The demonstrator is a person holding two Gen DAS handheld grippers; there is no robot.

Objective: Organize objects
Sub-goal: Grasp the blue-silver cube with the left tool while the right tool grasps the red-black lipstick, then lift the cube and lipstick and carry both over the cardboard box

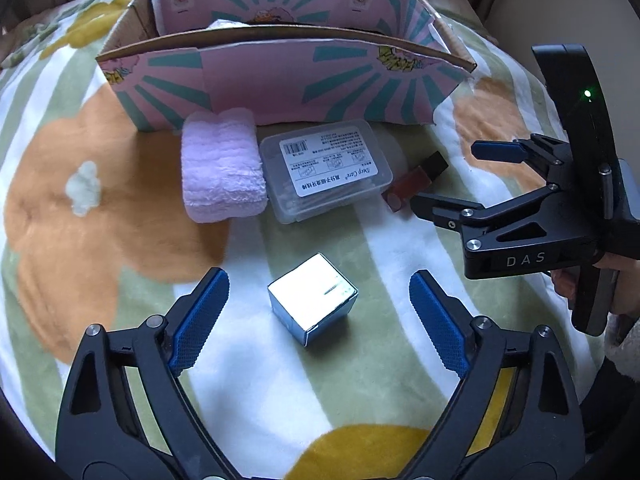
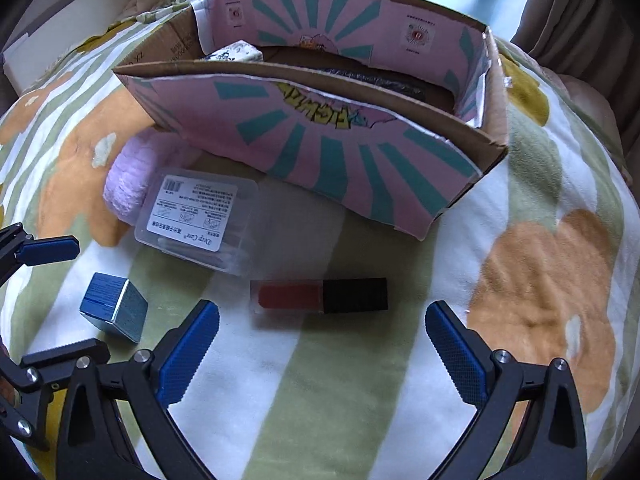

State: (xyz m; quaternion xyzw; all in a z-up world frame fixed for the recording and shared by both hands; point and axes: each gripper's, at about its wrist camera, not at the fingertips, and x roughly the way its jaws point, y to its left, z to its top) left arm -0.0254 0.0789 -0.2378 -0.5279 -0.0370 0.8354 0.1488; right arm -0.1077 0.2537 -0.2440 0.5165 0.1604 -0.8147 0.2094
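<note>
**Sorting into the cardboard box: partly done, four loose items left on the blanket**

Cardboard box (image 2: 352,160), open-topped, already holds a small white carton (image 2: 236,54) and a dark flat item at its floor; judged an early-to-middle stage. Outside, just before its front wall: pink folded towel (image 1: 222,168) touching clear plastic floss-pick case (image 1: 326,170); red lip-gloss tube (image 2: 320,295) with black cap; small blue-silver cube box (image 1: 313,304). Tube lies flat, long axis running left to right in the right wrist view, cap end toward the right. Left tool (image 1: 319,322) spread apart, empty, straddling the cube box without touching. Right tool (image 2: 322,354) likewise apart, empty, poised just short of the tube. All rest on a flower-patterned blanket (image 2: 540,280).
</note>
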